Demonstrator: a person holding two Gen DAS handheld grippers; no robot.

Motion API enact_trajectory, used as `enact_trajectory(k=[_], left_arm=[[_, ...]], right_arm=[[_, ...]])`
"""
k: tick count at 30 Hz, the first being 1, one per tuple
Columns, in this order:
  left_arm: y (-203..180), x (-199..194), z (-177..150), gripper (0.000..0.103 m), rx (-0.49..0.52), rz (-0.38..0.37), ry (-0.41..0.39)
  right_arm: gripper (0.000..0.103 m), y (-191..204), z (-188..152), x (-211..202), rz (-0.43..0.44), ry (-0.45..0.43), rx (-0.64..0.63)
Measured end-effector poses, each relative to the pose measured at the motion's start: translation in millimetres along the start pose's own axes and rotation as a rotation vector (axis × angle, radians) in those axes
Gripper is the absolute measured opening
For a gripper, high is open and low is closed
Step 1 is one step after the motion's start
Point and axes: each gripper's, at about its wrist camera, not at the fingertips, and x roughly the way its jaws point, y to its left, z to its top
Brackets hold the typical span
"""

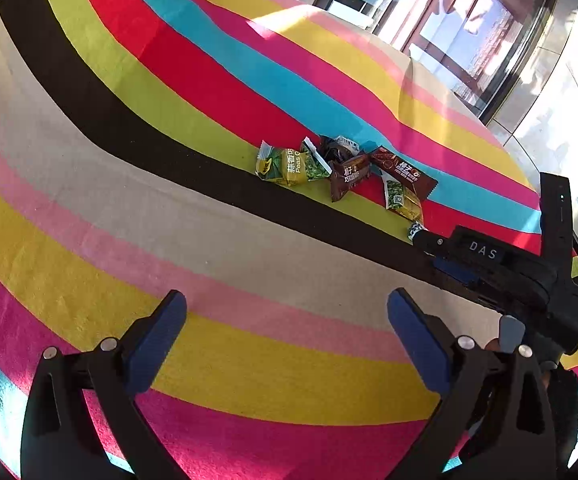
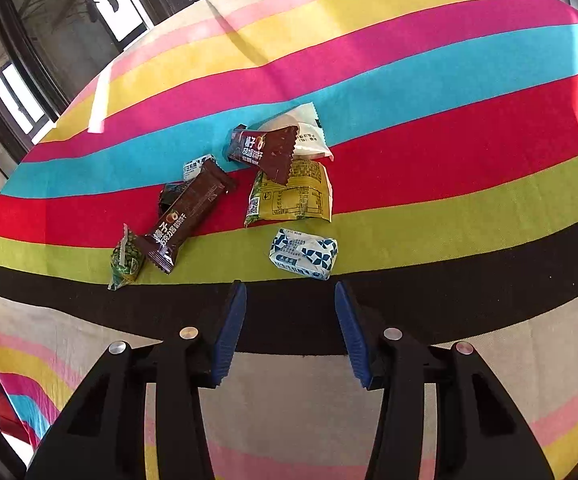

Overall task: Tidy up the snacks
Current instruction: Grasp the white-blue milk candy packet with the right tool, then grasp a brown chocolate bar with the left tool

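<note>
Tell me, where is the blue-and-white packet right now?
In the right wrist view, the blue-and-white packet lies on the green stripe, just beyond the open right gripper, near the yellow packet.

I'm seeing a striped tablecloth (image 1: 209,80) covering the table, bands of pink, yellow, magenta, blue, red, green, black and beige. Sunlight is falling across its far edge. Windows (image 2: 21,96) are showing behind, dark-framed.

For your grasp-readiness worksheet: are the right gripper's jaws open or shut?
Open. The right gripper shows a clear gap between its blue pads, holding nothing, just short of the blue-and-white packet.
</note>
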Motion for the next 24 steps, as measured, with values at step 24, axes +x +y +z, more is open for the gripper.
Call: enact_trajectory(k=[24], left_arm=[[1, -1, -2, 0.101, -0.012, -0.027, 0.005]], right_arm=[[0.035, -66, -40, -48, 0.05, 0.003, -0.529]])
